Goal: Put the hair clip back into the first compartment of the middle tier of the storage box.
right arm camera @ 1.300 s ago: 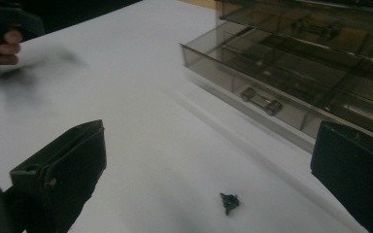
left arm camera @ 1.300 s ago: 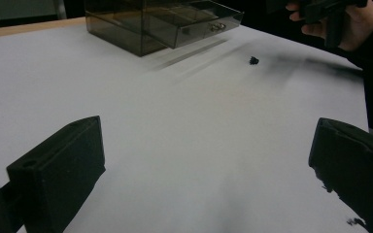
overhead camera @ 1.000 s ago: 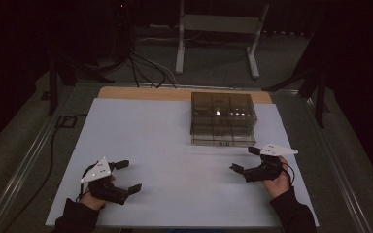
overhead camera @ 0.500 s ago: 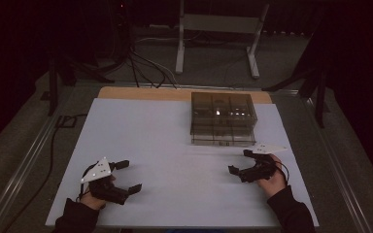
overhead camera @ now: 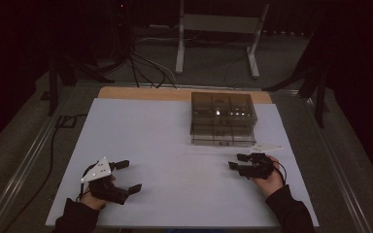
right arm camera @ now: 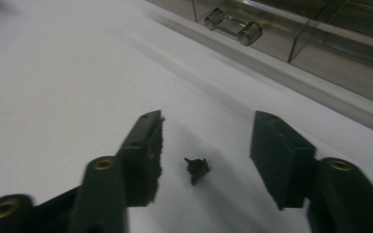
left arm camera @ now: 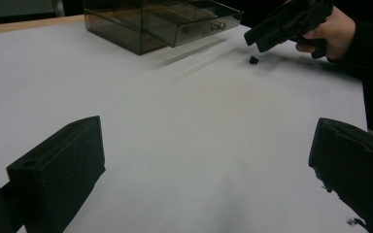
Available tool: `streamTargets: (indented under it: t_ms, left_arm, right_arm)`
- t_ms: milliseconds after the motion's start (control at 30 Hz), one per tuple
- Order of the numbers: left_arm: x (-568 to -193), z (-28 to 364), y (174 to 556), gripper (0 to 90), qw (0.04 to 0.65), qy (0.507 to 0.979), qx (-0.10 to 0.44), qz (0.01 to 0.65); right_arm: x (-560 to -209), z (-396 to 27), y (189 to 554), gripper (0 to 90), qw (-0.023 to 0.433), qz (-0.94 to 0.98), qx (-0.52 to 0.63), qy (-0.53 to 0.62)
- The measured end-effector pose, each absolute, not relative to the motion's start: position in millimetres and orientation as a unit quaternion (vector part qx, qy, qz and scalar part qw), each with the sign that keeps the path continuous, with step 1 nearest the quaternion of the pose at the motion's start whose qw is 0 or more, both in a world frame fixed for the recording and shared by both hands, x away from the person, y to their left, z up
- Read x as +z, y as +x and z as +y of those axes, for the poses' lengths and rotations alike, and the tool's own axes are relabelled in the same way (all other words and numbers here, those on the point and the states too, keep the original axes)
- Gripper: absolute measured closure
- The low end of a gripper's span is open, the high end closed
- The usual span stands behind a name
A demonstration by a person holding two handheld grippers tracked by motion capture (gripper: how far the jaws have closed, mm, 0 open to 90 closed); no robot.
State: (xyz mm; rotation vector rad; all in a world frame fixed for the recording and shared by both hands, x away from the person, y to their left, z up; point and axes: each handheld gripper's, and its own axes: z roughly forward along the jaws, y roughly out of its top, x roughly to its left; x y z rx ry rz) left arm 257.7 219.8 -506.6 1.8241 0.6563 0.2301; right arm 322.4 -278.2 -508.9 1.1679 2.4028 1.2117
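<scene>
Low over the white desk (overhead camera: 175, 145), the right gripper (right arm camera: 206, 145) hangs with jaws spread, a small black part (right arm camera: 197, 169) lying on the sheet between them, untouched. Just beyond stands the smoky drawer box (overhead camera: 223, 119). Well apart, the left gripper (overhead camera: 124, 175) rests near the front edge, jaws wide, empty, hand (overhead camera: 94, 199) behind.

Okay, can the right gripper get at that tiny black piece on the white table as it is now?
Probably yes. The right gripper is open with the small black piece lying on the white table between its fingers; nothing blocks it, and the smoky drawer box sits beyond.
</scene>
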Motion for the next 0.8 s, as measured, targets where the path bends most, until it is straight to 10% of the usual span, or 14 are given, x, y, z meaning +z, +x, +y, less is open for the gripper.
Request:
streamTargets:
  t_ms: [800]
  left_arm:
    - [-507, 219, 258, 0.7, 0.56, 0.775, 0.095, 0.278]
  right_arm:
    - [-519, -265, 322, 78.1, 0.121, 0.847, 0.348, 0.383]
